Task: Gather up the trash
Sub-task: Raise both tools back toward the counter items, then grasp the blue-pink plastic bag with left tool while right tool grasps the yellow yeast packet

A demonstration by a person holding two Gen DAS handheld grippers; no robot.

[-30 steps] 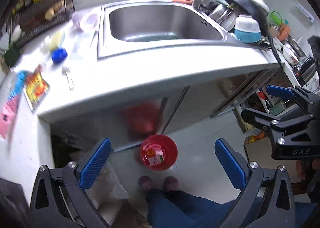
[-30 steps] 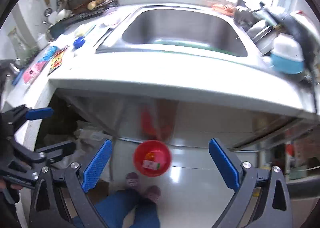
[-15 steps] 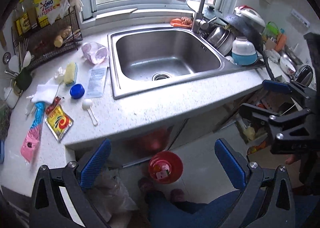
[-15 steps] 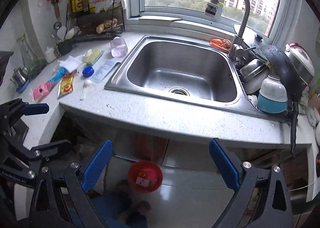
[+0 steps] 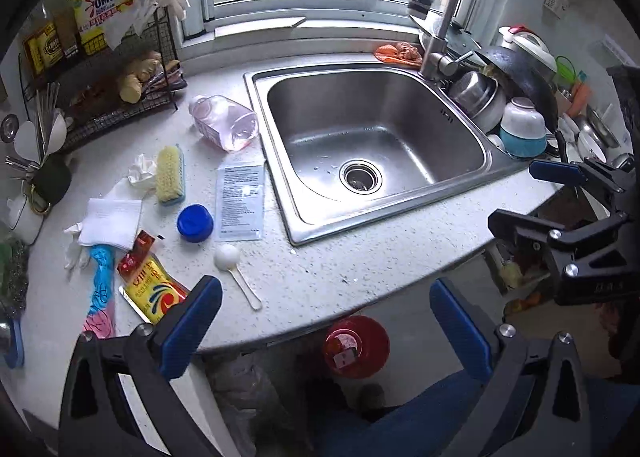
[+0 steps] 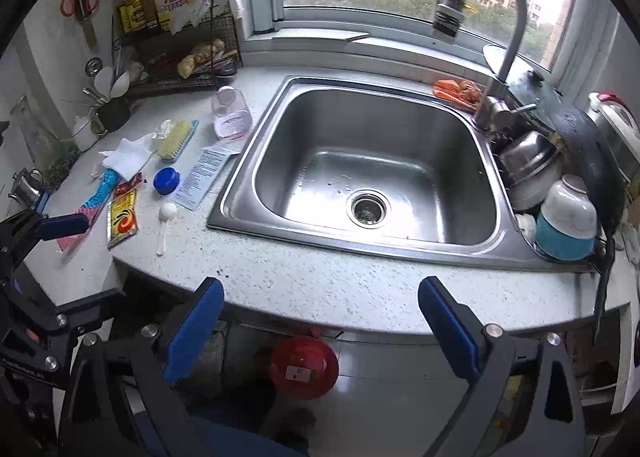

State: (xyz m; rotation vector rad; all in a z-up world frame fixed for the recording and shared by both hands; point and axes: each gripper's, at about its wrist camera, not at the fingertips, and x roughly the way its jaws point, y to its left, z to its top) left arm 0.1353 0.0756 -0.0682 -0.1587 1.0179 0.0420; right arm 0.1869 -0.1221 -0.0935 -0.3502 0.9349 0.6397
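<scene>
Trash lies on the counter left of the sink: a yellow-red sachet (image 5: 150,291) (image 6: 122,217), a pink-blue wrapper (image 5: 100,293) (image 6: 90,203), a blue cap (image 5: 195,223) (image 6: 166,180), a white plastic spoon (image 5: 236,271) (image 6: 166,223), a paper leaflet (image 5: 240,201) (image 6: 206,175), crumpled tissues (image 5: 110,221) (image 6: 126,155) and a clear pink bottle (image 5: 224,123) (image 6: 231,115) on its side. A red bin (image 5: 356,345) (image 6: 304,365) with trash inside stands on the floor under the counter edge. My left gripper (image 5: 324,333) and right gripper (image 6: 318,327) are both open and empty, above the counter's front edge.
A steel sink (image 5: 400,197) (image 6: 280,231) has a tall faucet (image 5: 438,9) (image 6: 500,17). Bowls, pots and a pan (image 5: 520,125) (image 6: 560,193) pile at its right. A wire rack (image 5: 112,97) (image 6: 180,53) with bottles stands at the back left. A yellow scrub brush (image 5: 170,175) (image 6: 176,139) lies by the tissues.
Both grippers have lifted and tilted up from the floor and bin toward the countertop. The sink and trash now fill both views. Both stay open.
</scene>
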